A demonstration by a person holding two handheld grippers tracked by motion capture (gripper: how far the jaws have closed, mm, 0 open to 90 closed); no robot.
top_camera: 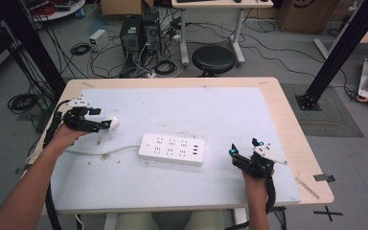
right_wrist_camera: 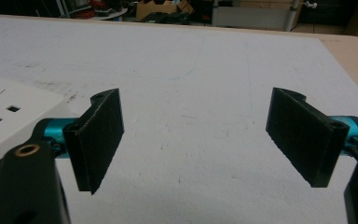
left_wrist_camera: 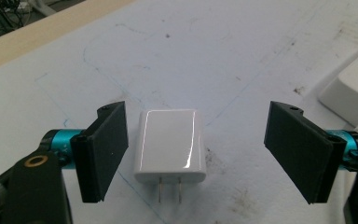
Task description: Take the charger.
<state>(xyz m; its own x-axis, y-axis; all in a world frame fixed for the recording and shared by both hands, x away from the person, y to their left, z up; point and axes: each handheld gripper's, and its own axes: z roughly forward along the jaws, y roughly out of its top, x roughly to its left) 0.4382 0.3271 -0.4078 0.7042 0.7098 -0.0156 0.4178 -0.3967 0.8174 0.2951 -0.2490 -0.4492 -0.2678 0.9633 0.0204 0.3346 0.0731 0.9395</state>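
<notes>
A white plug adapter (left_wrist_camera: 170,144) lies flat on the white mat, its two metal prongs pointing toward the camera. My left gripper (left_wrist_camera: 205,154) is open around it, the left jaw close beside the adapter and the right jaw well apart. From above, the adapter (top_camera: 113,123) shows at the tip of the left gripper (top_camera: 104,124) on the table's left side. A white power strip (top_camera: 172,149) with several sockets lies mid-table, its cord running left. My right gripper (top_camera: 243,152) rests to the strip's right, open with nothing between its jaws (right_wrist_camera: 193,140); the strip's corner (right_wrist_camera: 9,116) shows at left.
The white mat (top_camera: 211,110) covers most of the wooden table (top_camera: 287,120). A black stool (top_camera: 213,58) stands beyond the far edge, with cables and computer cases on the floor. Black frame posts rise at both far corners.
</notes>
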